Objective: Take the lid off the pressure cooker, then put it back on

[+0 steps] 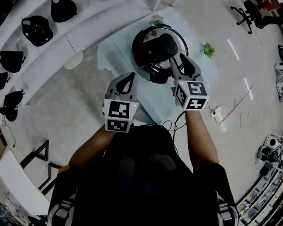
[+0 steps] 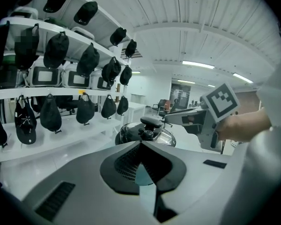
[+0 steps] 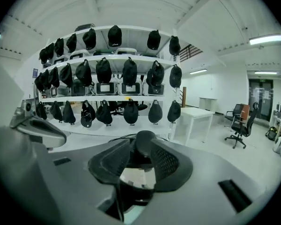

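The pressure cooker [image 2: 123, 136] is sitting on a pale table [image 1: 114, 55] straight ahead of the person, between two small green plants [image 1: 208, 50]. The right gripper [image 1: 173, 62] is reaching over the lid [image 1: 144, 48] and clamping the black lid handle [image 1: 163, 43] between its jaws. Whether the lid is seated or just lifting off is not clear. The left gripper [image 1: 126, 79] is hovering near the table's front edge, short of the cooker, its jaws pressed together with nothing between them. Black caps [image 1: 37, 29] are hanging along white shelves [image 1: 80, 32] behind the table.
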`<control>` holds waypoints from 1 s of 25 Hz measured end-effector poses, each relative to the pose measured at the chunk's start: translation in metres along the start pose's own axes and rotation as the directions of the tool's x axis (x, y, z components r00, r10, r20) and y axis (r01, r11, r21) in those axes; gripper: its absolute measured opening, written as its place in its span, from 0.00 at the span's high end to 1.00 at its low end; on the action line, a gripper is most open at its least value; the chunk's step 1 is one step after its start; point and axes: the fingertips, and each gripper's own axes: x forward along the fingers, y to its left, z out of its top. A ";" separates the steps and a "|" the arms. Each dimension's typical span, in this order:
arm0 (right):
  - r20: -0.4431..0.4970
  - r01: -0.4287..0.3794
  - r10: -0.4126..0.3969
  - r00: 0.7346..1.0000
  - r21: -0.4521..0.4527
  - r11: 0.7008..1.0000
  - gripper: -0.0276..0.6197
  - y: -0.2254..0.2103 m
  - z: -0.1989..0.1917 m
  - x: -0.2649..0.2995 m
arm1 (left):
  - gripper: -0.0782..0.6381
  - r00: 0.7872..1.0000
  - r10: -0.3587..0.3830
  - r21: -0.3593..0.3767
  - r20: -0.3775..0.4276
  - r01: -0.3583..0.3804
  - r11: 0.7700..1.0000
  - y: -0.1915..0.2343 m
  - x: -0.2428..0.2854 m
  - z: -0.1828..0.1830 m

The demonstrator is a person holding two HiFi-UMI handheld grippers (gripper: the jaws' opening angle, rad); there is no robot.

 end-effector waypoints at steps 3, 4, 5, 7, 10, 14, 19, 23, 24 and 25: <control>-0.003 -0.034 0.034 0.999 0.000 0.999 0.83 0.012 -0.014 -0.030 | 0.88 1.000 0.025 -0.002 0.014 -0.025 1.000 -0.017 -0.012 0.001; -0.008 -0.052 0.052 0.999 -0.003 0.999 0.86 0.017 -0.020 -0.039 | 0.88 0.999 0.032 0.000 0.017 -0.032 0.999 -0.024 -0.016 0.001; -0.014 -0.073 0.073 0.997 -0.008 0.997 0.88 0.022 -0.026 -0.048 | 0.88 0.999 0.039 0.002 0.020 -0.039 0.999 -0.032 -0.019 0.000; -0.026 -0.118 0.117 0.993 -0.020 0.993 0.90 0.030 -0.037 -0.067 | 0.88 0.998 0.051 0.004 0.028 -0.051 0.999 -0.053 -0.024 -0.001; -0.032 -0.182 0.181 0.983 -0.023 0.983 0.91 0.034 -0.051 -0.099 | 0.88 0.997 0.068 -0.004 0.033 -0.068 0.998 -0.088 -0.031 -0.007; -0.020 -0.253 0.252 0.967 -0.015 0.967 0.91 0.029 -0.064 -0.142 | 0.88 0.996 0.083 -0.008 0.017 -0.082 0.997 -0.142 -0.042 -0.022; -0.015 -0.311 0.311 0.950 -0.001 0.950 0.92 0.016 -0.084 -0.188 | 0.88 0.991 0.130 -0.010 0.013 -0.130 0.991 -0.193 -0.059 -0.040; -0.025 -0.353 0.353 0.935 -0.009 0.936 0.92 0.014 -0.105 -0.219 | 0.88 0.984 0.178 -0.022 0.019 -0.178 0.984 -0.222 -0.074 -0.052; -0.027 -0.363 0.363 0.931 -0.009 0.932 0.92 0.014 -0.108 -0.227 | 0.88 0.982 0.189 -0.023 0.023 -0.188 0.982 -0.229 -0.078 -0.054; -0.029 -0.373 0.373 0.927 -0.009 0.928 0.92 0.015 -0.111 -0.234 | 0.88 0.980 0.198 -0.025 0.027 -0.197 0.980 -0.235 -0.081 -0.055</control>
